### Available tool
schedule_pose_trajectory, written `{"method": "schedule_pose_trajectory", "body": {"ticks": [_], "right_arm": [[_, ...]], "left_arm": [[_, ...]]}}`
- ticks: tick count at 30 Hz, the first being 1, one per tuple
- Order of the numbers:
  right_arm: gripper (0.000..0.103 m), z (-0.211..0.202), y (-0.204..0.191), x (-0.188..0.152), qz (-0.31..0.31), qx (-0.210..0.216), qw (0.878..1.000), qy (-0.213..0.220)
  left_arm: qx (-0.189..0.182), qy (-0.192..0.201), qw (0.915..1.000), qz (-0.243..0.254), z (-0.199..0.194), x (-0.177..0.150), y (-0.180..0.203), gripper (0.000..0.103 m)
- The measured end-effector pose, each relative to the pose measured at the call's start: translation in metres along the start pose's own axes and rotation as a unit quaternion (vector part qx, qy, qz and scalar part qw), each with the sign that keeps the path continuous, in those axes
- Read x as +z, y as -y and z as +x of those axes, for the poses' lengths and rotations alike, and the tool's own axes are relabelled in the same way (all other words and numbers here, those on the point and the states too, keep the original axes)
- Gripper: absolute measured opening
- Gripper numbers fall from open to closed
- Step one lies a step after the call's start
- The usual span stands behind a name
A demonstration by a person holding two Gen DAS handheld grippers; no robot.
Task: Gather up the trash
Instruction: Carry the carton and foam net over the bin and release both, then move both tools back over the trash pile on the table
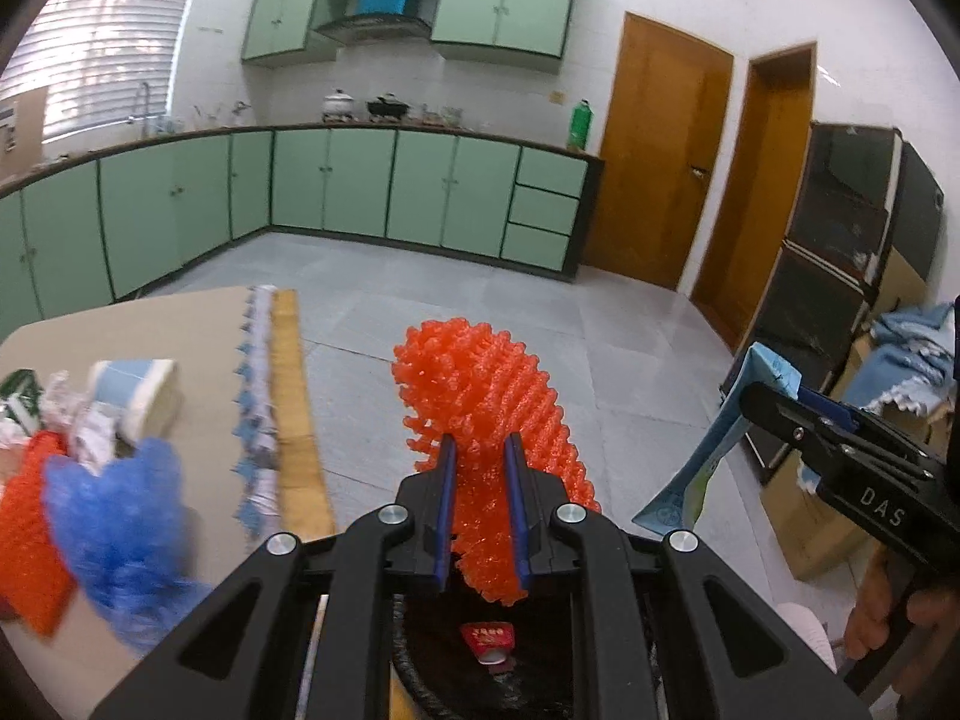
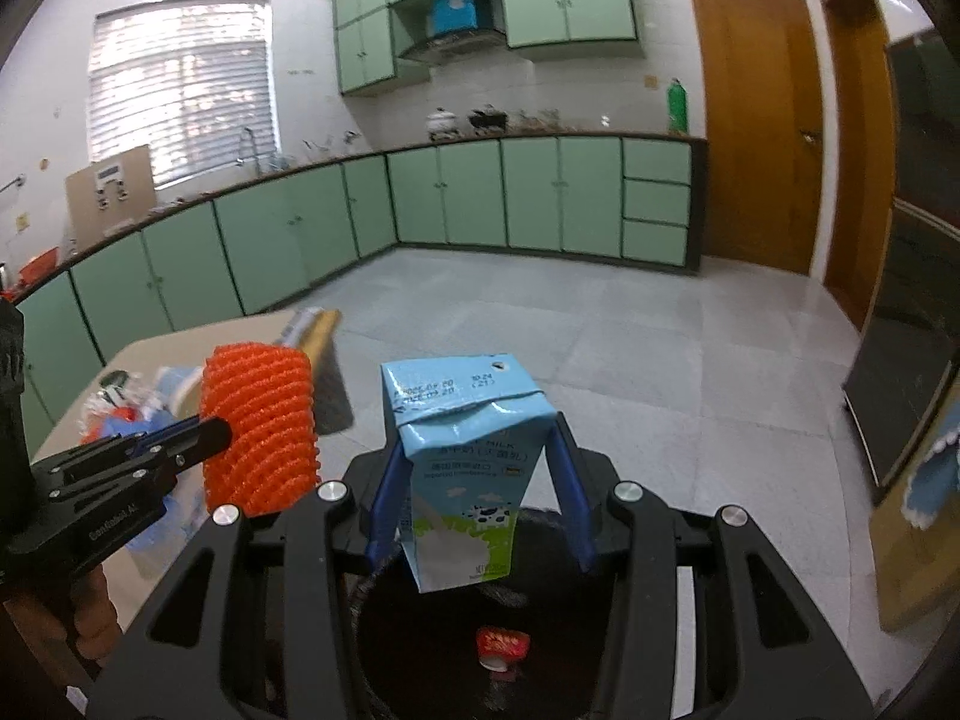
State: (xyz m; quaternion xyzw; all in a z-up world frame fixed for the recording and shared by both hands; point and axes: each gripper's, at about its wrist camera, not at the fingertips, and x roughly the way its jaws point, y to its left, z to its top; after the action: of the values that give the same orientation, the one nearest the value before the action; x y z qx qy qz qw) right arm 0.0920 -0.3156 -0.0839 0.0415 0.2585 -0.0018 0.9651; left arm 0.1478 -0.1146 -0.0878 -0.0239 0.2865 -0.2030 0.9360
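Note:
My left gripper [image 1: 480,450] is shut on an orange foam net sleeve [image 1: 480,402], held above a black bin [image 1: 540,672] with a small red bottle [image 1: 489,642] inside. My right gripper [image 2: 477,426] is shut on a blue milk carton [image 2: 465,468], held upright over the same bin [image 2: 432,660] and red bottle [image 2: 503,645]. In the right wrist view the left gripper [image 2: 219,432] and the orange sleeve [image 2: 261,426] are at the left. In the left wrist view the right gripper [image 1: 762,396] holds the carton [image 1: 714,450] at the right.
A table [image 1: 180,324] at the left carries a blue foam net [image 1: 120,516], an orange net [image 1: 27,528], a paper cup [image 1: 141,390] and crumpled wrappers. Green cabinets [image 1: 360,180] line the far walls. Cardboard boxes [image 1: 804,516] and a dark cabinet [image 1: 840,252] stand at the right.

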Motion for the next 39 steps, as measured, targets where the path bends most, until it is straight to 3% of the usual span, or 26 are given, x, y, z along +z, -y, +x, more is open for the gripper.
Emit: {"method": "schedule_pose_trajectory", "body": {"ticks": [13,20,22,25,28,35,39], "right_arm": [[0.046,0.035,0.022,-0.036,0.021,-0.028,0.998,-0.045],[0.065,0.042,0.029,-0.043,0.031,-0.049,0.997,-0.054],[0.072,0.040,0.027,-0.042,0.032,-0.051,0.997,-0.049],[0.090,0.034,0.022,-0.039,0.031,-0.064,0.997,-0.030],[0.096,0.026,0.012,-0.031,0.030,-0.069,0.997,-0.006],[0.097,0.019,-0.023,-0.014,0.028,-0.028,0.999,0.018],[0.098,0.020,-0.055,-0.004,0.024,0.008,0.999,0.027]], "left_arm": [[-0.020,-0.041,0.9989,0.007,0.047,-0.018,0.021,0.022],[-0.030,-0.051,0.9982,-0.010,0.054,-0.017,0.012,0.055],[-0.027,-0.046,0.9985,-0.015,0.048,-0.015,0.007,0.057],[-0.011,-0.029,0.9994,-0.017,0.036,-0.010,-0.003,0.066],[0.013,-0.007,0.9997,-0.019,0.016,-0.002,-0.014,0.073],[0.079,0.046,0.9953,-0.030,-0.041,0.010,-0.052,0.080],[0.130,0.066,0.9885,-0.039,-0.076,0.006,-0.086,0.081]]}}
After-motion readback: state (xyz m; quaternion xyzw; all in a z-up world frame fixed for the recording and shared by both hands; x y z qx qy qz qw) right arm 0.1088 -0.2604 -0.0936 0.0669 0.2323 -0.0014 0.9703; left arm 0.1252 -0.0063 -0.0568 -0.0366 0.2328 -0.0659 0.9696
